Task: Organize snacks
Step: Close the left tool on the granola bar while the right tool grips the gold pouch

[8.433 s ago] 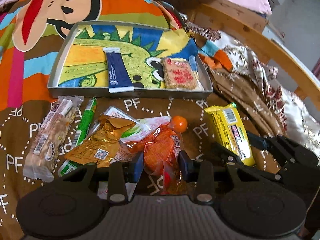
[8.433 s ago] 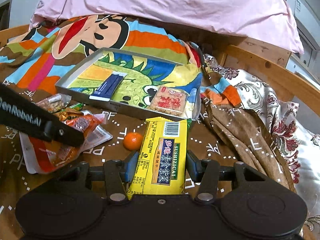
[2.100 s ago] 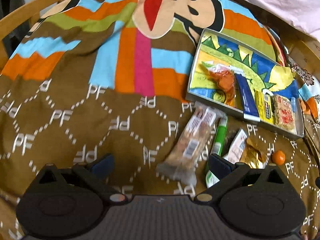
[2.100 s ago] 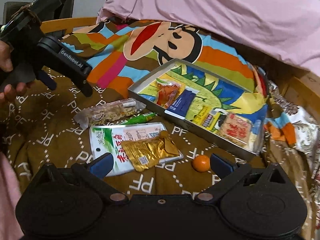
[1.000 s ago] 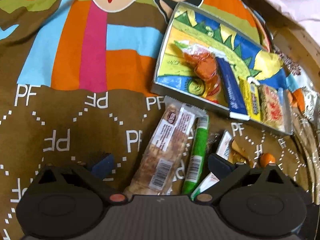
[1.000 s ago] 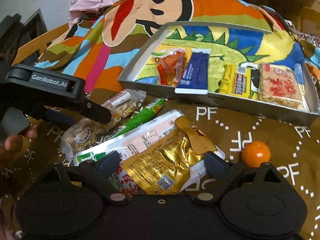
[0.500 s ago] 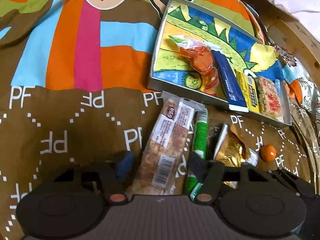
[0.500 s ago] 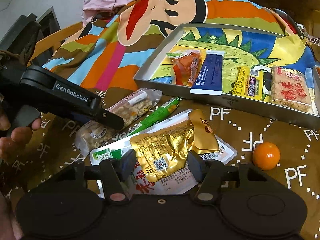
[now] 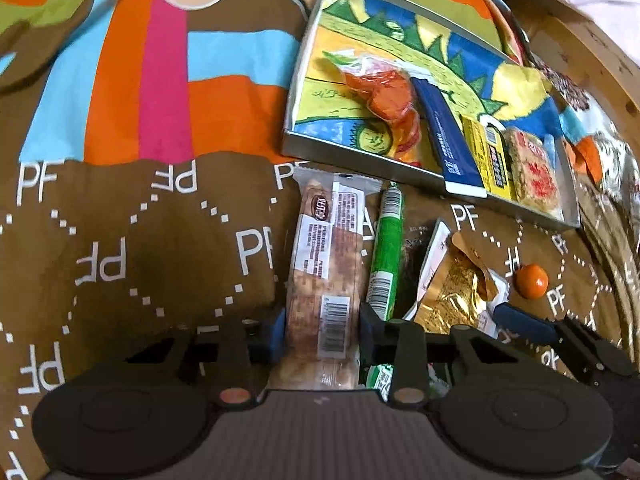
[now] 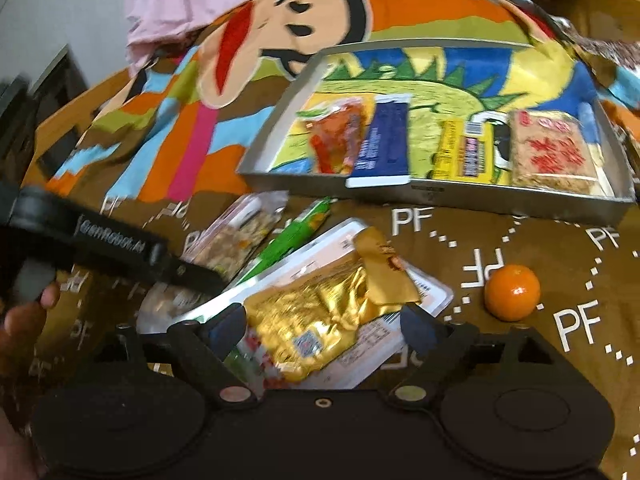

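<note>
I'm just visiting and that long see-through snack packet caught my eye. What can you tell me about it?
The clear snack packet is a long crinkly plastic wrapper showing brownish, grainy pieces inside, with a white label panel, a small round red logo near its far end and a barcode near the close end. It lies flat on the brown blanket, just in front of the tray, beside a green stick pack. The left gripper is shut on its near end.

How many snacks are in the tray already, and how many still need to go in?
Four are in the tray: the orange packet, blue bar, yellow pack and red-printed cake. The left gripper is shut on the nut bar. The right gripper sits open around the gold pouch. Left on the blanket: green stick, white packet, little orange.
</note>
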Available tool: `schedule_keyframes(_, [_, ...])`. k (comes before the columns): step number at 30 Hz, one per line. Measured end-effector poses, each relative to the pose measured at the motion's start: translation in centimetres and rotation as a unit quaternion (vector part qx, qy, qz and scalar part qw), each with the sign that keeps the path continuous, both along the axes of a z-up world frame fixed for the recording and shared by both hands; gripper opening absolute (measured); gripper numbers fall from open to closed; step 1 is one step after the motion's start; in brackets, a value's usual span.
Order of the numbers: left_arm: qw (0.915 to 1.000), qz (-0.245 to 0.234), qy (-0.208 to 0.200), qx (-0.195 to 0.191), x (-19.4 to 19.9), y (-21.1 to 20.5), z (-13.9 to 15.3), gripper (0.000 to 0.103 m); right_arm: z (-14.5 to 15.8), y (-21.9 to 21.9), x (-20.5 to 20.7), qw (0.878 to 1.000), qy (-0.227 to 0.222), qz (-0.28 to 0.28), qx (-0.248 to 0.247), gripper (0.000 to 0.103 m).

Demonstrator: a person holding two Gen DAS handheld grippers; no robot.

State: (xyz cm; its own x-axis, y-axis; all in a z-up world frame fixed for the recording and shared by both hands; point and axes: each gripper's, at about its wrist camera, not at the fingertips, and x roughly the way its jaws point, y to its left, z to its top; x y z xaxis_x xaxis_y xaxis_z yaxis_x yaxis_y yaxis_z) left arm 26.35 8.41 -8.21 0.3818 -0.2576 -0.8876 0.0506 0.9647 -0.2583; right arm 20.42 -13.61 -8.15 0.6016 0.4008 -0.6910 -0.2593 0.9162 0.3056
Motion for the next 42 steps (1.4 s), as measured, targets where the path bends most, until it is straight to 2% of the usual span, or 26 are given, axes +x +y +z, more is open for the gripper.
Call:
schedule_keyframes(5, [0.9998,0.012,0.001,-0.013,0.4,0.5,-0.4,0.042,-0.3,0.1,1.3,1.000,0.003,-0.014,0.012,0.085])
schedule_keyframes(8, [0.9998,0.013,0.003,-0.018,0.5,0.4,-0.8,0.042,-0.7,1.1,1.3,1.000,-0.006,0.010,-0.013,0.078])
schedule_keyframes(11, [0.9998,0.013,0.002,-0.015,0.4,0.3,-0.8,0.042,-0.5,1.7,0.8,0.999,-0.020,0.040,-0.025,0.064])
schedule_keyframes(14, [0.9999,0.012,0.001,-0.007,0.2,0.1,-0.7,0.040,-0.4,1.7,0.5,0.998,-0.022,0.052,-0.031,0.060])
schedule_keyframes(18, [0.9998,0.015,0.008,0.005,-0.3,-0.2,-0.5,0.039,-0.1,0.8,0.1,0.998,-0.001,0.066,-0.018,0.052])
schedule_keyframes(21, [0.9997,0.018,0.013,0.012,-1.0,-0.5,-0.2,0.039,0.5,0.4,-0.7,0.995,0.016,0.091,-0.032,0.047])
schedule_keyframes(25, [0.9995,0.019,0.024,0.010,-1.9,-0.7,0.1,0.039,0.8,0.0,-1.9,0.994,0.008,0.094,-0.057,0.048])
schedule_keyframes(30, [0.9989,0.032,0.033,0.001,-1.8,-0.3,0.3,0.039,0.3,-0.3,-1.0,0.997,0.017,0.069,-0.011,0.066])
schedule_keyframes(32, [0.9988,0.036,0.034,-0.003,-1.6,-0.2,0.2,0.039,0.1,-0.2,-0.4,0.998,0.016,0.056,0.000,0.070])
schedule_keyframes(37, [0.9982,0.047,0.036,-0.009,-1.2,0.2,0.2,0.039,-0.4,0.1,1.3,1.000,0.009,0.026,-0.006,0.071])
schedule_keyframes(42, [0.9980,0.049,0.036,-0.014,-0.7,0.4,-0.2,0.039,-0.9,0.9,2.5,1.000,-0.002,0.024,-0.014,0.072])
